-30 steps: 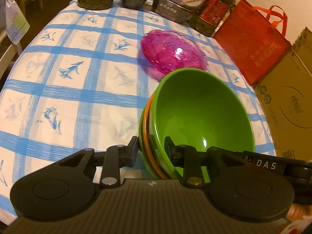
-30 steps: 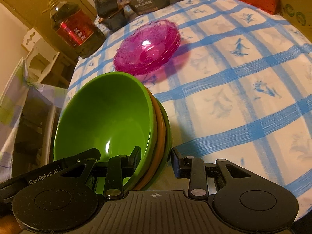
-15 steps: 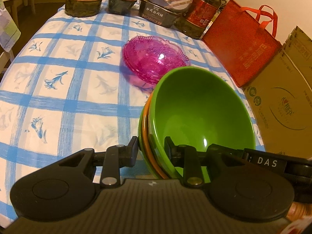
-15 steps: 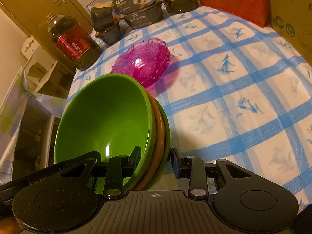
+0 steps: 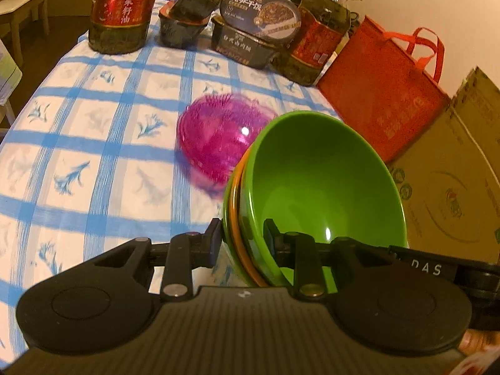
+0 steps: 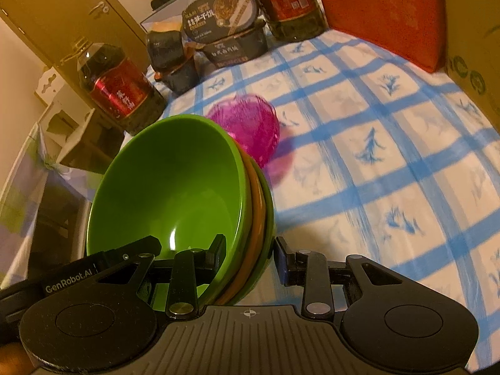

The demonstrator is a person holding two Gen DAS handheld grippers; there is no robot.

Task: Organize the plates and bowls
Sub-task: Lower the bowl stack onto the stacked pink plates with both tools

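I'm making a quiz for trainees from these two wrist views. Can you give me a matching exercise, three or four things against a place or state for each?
Things:
1. stack of bowls
2. pink dish
3. red bag
4. oil bottle

Places or states:
A. standing at the table's far left end
B. lying alone on the checked cloth
C. gripped at its rim by the left claw and the right claw
D. leaning by the cardboard box

Pairs: 1-C, 2-B, 3-D, 4-A
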